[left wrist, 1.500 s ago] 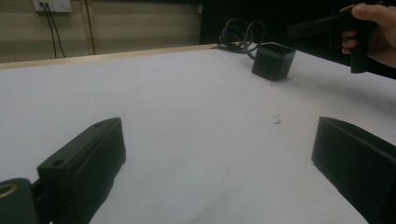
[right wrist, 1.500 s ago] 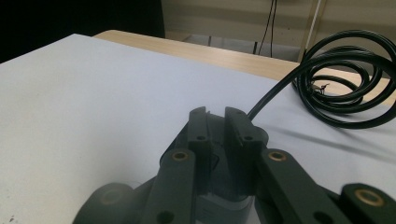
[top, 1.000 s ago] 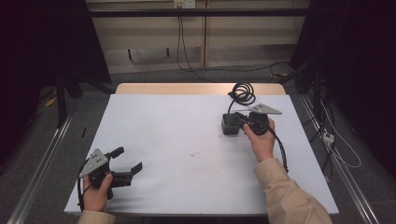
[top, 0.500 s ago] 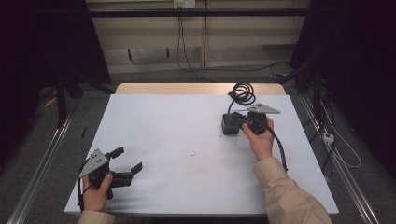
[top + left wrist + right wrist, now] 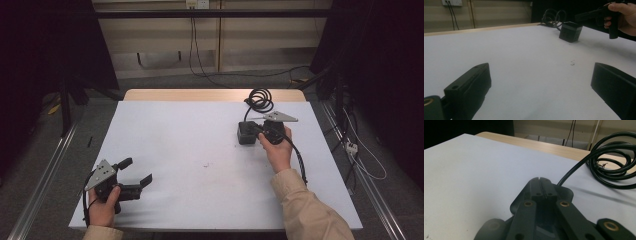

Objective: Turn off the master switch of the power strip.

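Note:
My left gripper lies near the front left corner of the white table, held by a hand. Its jaws stand wide open with bare table between them. My right gripper is held at the right side of the table and points left, just above a small black box. Its jaws have just been closing and now meet flat, with nothing between them. The box shows dark under the jaws. From the left gripper view, the box sits below the right gripper.
A coiled black cable lies at the table's far edge behind the box, also seen close by as loops. A tiny crumb sits mid-table. Metal rails run along both sides of the table.

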